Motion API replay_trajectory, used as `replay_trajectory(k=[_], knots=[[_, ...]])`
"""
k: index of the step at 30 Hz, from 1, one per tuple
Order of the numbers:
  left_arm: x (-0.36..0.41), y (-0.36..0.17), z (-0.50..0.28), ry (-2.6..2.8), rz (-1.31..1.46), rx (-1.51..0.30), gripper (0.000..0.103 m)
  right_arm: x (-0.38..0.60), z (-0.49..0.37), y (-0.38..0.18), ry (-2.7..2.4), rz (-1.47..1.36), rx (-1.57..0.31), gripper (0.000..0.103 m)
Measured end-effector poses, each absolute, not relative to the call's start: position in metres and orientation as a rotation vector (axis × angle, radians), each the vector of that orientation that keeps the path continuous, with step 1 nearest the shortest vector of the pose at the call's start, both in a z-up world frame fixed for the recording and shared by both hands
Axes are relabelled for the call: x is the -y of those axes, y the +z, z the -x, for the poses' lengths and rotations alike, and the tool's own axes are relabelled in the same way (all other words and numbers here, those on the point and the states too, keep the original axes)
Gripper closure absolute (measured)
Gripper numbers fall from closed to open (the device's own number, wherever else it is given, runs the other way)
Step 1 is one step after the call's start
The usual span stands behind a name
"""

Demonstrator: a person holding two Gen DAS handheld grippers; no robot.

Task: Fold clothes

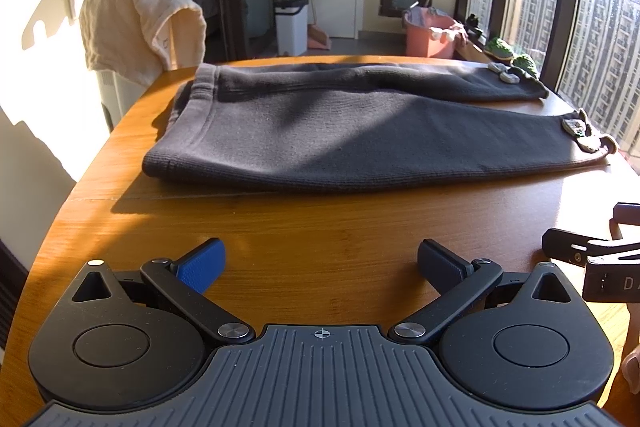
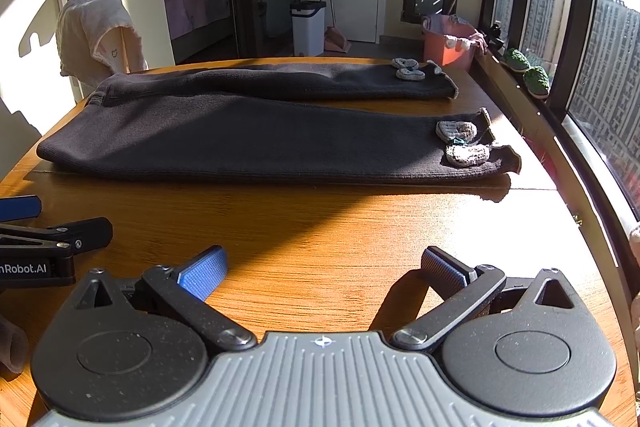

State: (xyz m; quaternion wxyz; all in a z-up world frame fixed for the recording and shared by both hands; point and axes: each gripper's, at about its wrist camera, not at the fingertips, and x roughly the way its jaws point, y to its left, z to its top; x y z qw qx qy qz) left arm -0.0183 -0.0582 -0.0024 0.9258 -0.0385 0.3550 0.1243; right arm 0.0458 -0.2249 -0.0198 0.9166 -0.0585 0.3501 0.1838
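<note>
dark trousers (image 1: 360, 131) lie flat across the wooden surface (image 1: 320, 227), legs spread towards the window, ready for folding. left gripper (image 1: 320, 263) and right gripper (image 2: 324, 267) hover at the near edge, fingers wide apart, holding nothing, lined up to reach in.

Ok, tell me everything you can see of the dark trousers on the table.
The dark trousers are charcoal ribbed knit, lying flat on the wooden table, waistband left, both legs spread out to the right and slightly apart. Grey crocheted patches sit near each cuff. Sunlight crosses them; neither set of tongs touches them.
</note>
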Motion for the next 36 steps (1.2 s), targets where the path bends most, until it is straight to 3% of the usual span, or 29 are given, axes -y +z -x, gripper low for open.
replay_trajectory(k=[30, 36], knots=[[0.055, -0.001, 0.018, 0.236, 0.072, -0.743, 0.0, 0.235, -0.063, -0.015, 0.573, 0.176, -0.723, 0.0], [0.035, 0.025, 0.011, 0.109, 0.161, -0.707, 0.0, 0.253, -0.109, 0.016, 0.502, 0.096, -0.537, 0.0]])
